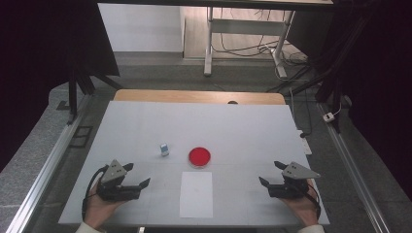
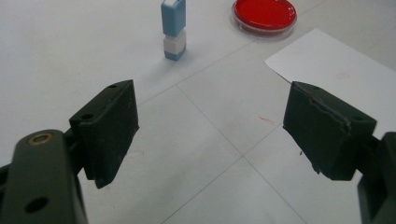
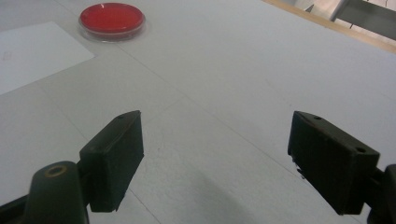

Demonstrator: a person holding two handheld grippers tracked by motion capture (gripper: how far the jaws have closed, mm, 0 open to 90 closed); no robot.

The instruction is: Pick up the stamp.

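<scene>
A small blue-and-white block (image 2: 173,29) is seen upright on the white table (image 1: 252,126), just left of a red-filled dish (image 1: 199,157), w/ a paper sheet (image 1: 196,194) nearby. It is judged light, rigid, tippy — best pinched across its flat sides. Left gripper (image 1: 135,176) and right gripper (image 1: 270,174) are held spread, empty. Grey floor and desk legs lie beyond.

Red dish (image 1: 199,157), blue-white block (image 1: 164,149)

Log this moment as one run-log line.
left gripper: open, empty | right gripper: open, empty | blue-and-white block: upright, untouched | red dish: beside block | paper sheet: flat between grippers
</scene>
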